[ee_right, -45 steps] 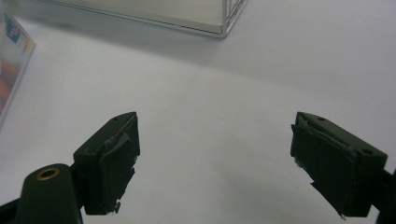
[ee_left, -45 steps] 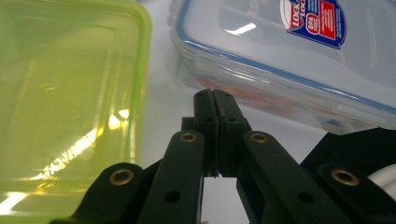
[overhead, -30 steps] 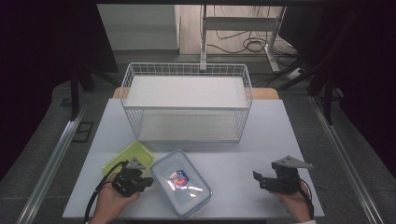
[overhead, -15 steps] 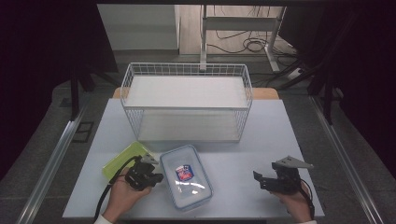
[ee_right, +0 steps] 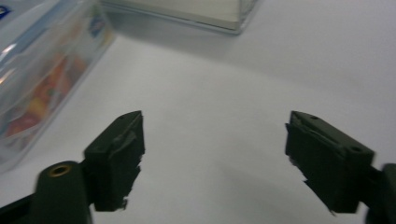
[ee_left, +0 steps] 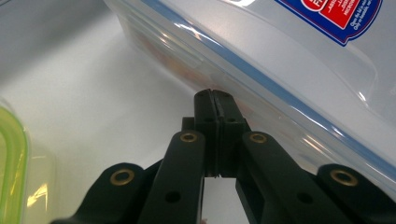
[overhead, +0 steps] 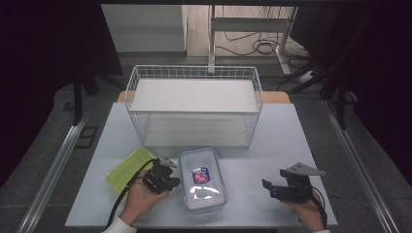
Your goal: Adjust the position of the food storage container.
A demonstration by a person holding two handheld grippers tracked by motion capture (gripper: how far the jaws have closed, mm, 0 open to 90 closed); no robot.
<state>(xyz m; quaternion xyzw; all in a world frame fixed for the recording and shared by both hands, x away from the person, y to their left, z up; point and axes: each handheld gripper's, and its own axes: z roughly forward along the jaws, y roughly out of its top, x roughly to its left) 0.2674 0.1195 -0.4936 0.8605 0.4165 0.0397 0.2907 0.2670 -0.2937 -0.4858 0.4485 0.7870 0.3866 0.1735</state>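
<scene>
The box (overhead: pixel 202 180), a clear lidded one, is lying on the bench (overhead: pixel 272 145) in front of the wire basket (overhead: pixel 194 104). We are holding our left gripper (ee_left: pixel 214 100) with its jaws pressed together against the box's side, beside the green lid (overhead: pixel 127 165). We are keeping our right gripper (ee_right: pixel 212 154) spread wide over bare bench, well apart from the box

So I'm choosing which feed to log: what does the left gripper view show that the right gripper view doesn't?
Left gripper view: the left gripper shut, its tips at the side wall of the clear lidded container, plus the red-and-blue label and a green lid edge.
Right gripper view: the right gripper wide open over bare table, with the wire basket's base ahead.
Both: the container and the white tabletop.
</scene>
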